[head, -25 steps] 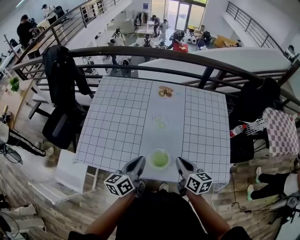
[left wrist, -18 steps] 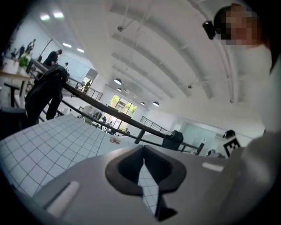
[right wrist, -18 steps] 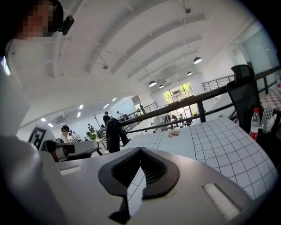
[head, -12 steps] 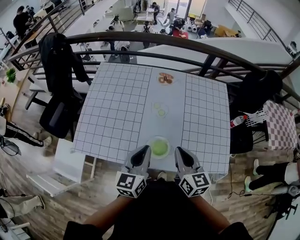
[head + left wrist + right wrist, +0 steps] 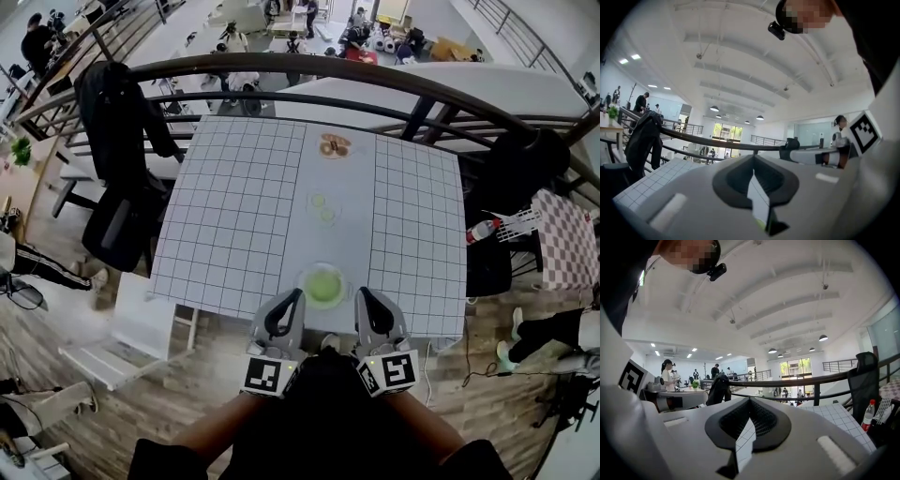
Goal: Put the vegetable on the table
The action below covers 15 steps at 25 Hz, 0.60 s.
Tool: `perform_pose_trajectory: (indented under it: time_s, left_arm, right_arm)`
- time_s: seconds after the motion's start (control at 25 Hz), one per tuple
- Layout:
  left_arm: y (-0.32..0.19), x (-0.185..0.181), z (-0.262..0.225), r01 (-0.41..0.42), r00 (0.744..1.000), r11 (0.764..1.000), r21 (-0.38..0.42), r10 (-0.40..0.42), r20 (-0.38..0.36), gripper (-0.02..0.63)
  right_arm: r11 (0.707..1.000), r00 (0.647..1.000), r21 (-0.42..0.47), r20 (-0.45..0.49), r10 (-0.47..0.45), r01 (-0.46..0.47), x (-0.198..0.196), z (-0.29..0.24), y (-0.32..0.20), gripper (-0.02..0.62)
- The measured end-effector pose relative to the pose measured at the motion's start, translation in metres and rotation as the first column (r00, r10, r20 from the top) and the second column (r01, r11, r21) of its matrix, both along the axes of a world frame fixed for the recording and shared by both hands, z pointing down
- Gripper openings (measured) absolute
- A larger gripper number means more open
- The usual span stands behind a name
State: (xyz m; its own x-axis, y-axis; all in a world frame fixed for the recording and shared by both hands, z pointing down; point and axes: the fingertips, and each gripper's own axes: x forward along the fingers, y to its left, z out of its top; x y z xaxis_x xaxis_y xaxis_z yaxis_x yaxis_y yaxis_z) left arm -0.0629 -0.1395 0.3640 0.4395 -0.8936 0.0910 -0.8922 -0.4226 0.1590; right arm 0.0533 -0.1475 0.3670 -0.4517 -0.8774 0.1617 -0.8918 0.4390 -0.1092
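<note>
Head view: grid-patterned table (image 5: 234,216). Near its front edge sits a green dish (image 5: 304,284) holding a green vegetable (image 5: 324,284). It lies in the dish, not on the cloth. Mid-table, two small pale green pieces (image 5: 322,208) lie on the cloth. At the far edge is a plate of brown rounds (image 5: 333,146). Left gripper (image 5: 289,302) and right gripper (image 5: 366,300) flank the dish, just short of it.

Left gripper view: jaws drawn to a thin slit with nothing between; a green sliver shows through it.

Right gripper view: same thin slit, nothing held.

Judgement: the dish's vegetable is left to set out. The pale pieces may be ones already placed, or something else; too small to tell.
</note>
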Motion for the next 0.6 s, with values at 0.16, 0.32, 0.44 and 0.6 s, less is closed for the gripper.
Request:
perform_pose_trajectory:
  time_s: [0.16, 0.32, 0.44, 0.6]
  left_arm:
    - [0.007, 0.004, -0.004, -0.018, 1.000, 1.000, 0.024, 0.018, 0.002, 0.009]
    - [0.013, 0.006, 0.004, -0.014, 0.999, 0.999, 0.051, 0.012, 0.036, 0.009]
    - [0.018, 0.002, -0.002, 0.004, 0.999, 0.998, 0.066, -0.007, 0.044, 0.009]
    - [0.023, -0.001, -0.007, 0.006, 0.999, 0.998, 0.056, -0.008, 0.041, 0.009]
  right_arm:
    - [0.999, 1.000, 0.035, 0.006, -0.004, 0.004, -0.003, -0.004, 0.005, -0.003]
    - [0.998, 1.000, 0.057, -0.021, 0.013, -0.012, -0.002, 0.003, 0.009, -0.003]
    - [0.998, 0.999, 0.064, -0.034, 0.030, -0.028, 0.001, -0.002, 0.013, -0.003]
    - [0.997, 0.998, 0.069, -0.045, 0.045, -0.042, 0.001, -0.009, 0.018, -0.003]
